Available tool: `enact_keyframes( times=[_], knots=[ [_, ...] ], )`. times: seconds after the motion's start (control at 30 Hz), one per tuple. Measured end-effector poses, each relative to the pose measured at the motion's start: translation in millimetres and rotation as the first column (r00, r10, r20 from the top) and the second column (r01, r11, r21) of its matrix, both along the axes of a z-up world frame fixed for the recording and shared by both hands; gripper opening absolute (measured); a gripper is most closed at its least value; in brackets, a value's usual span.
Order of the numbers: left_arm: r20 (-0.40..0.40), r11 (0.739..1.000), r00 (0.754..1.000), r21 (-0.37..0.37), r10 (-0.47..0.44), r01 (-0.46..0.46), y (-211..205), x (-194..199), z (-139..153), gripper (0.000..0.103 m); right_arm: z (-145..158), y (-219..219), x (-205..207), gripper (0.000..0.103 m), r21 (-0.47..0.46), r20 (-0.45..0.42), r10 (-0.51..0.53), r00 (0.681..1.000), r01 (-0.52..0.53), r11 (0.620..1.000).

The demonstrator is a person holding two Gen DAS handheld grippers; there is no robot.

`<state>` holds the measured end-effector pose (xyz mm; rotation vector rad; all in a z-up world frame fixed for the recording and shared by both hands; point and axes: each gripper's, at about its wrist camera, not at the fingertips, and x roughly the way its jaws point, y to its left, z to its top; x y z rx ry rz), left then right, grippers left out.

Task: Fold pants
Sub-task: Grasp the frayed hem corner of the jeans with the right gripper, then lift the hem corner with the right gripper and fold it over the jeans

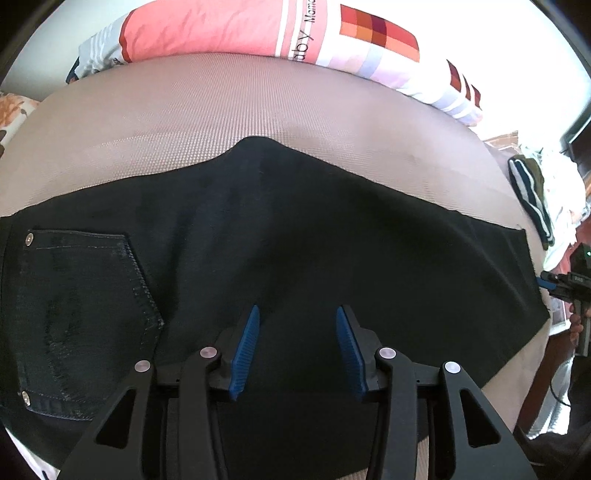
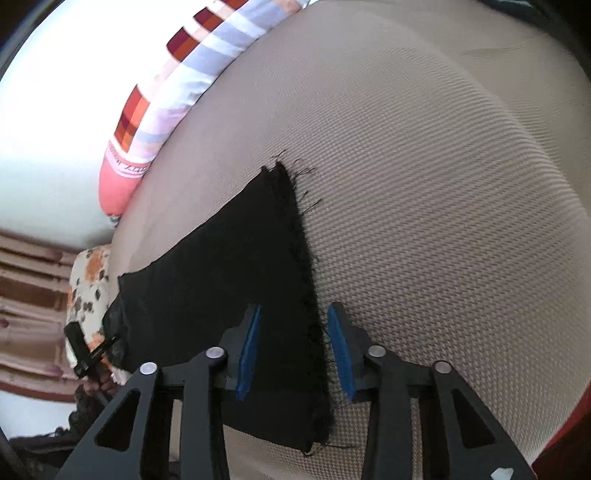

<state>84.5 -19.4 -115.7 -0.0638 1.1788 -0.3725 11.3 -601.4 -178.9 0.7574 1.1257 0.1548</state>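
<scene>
Black denim pants lie spread flat across a beige woven mattress, a riveted back pocket at the left and a frayed leg hem at the right end. The left gripper hangs over the middle of the pants, its blue pads apart with nothing between them. The right gripper straddles the frayed hem, pads parted on either side of the edge and not pressing it. A pink, checked pillow lies along the far edge; folded clothes sit far right, a floral cushion at the left. The waistband is cut off by the frame, and the near pant edge is hidden under the gripper bodies.
</scene>
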Motion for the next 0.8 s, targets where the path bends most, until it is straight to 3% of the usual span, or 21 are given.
enact_keyframes(
  times=[0.27,0.53,0.8],
  knots=[
    [0.036,0.999,0.999,0.014,0.033,-0.034,-9,7,-4,0.052,-20,3,21,0.007,0.129,0.047,0.044,0.998,-0.05,0.99],
    [0.072,0.998,0.997,0.062,-0.001,-0.004,-21,1,-8,0.062,-6,20,13,0.007,0.003,0.055,-0.001,0.999,0.0,1.0],
    [0.041,1.0,0.999,-0.011,0.005,-0.005,-9,4,-1,0.063,35,67,5,0.007,0.04,0.114,-0.044,0.993,0.04,0.998]
  ],
)
